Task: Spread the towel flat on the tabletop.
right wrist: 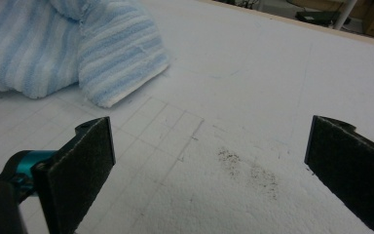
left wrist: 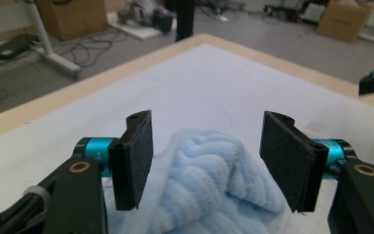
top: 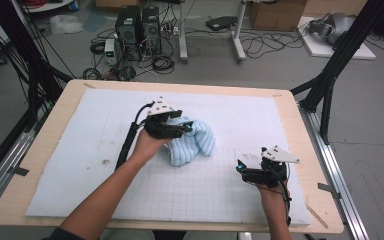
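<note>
Left gripper (top: pixel 180 122) over crumpled blue striped towel (top: pixel 195 145), jaws spread wide with cloth between them, unclamped. Towel lying mid-worktop on white gridded mat (top: pixel 80 165). Right gripper (top: pixel 241 167) well apart, jaws agape, empty, low above mat.

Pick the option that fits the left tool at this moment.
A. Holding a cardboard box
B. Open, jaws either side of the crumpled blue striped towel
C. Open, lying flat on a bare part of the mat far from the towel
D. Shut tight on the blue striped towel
B: in the left gripper view the left tool stands open, with the blue striped towel bunched between its two pads, not yet pinched.
</note>
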Motion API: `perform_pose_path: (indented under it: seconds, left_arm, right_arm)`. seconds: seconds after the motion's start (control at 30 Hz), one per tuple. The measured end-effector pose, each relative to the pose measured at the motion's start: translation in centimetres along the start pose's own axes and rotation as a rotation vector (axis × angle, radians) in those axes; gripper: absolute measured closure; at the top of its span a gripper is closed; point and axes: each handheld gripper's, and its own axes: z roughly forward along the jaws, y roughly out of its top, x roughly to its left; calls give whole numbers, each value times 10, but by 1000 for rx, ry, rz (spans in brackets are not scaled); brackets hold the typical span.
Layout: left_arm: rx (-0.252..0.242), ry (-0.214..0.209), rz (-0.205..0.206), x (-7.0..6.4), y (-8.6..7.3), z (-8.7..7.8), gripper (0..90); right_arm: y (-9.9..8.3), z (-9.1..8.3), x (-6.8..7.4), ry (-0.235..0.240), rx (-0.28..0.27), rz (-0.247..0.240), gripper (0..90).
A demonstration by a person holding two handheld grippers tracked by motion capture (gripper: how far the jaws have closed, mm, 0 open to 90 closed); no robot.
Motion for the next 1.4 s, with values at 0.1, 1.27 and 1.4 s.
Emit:
perform_pose_path:
  seconds: [0.1,1.27,1.4]
  left_arm:
    - [-23,40,-9,14,-4,-21,371]
    - [110,22,-112,23,-74,-36,355]
    - [130,34,-95,12,-71,-18,347]
  right_arm:
    - [2,4,2,24,0,-1,32]
    - [104,141,28,77,125,-91,844]
    - [111,147,25,-29,135,-94,844]
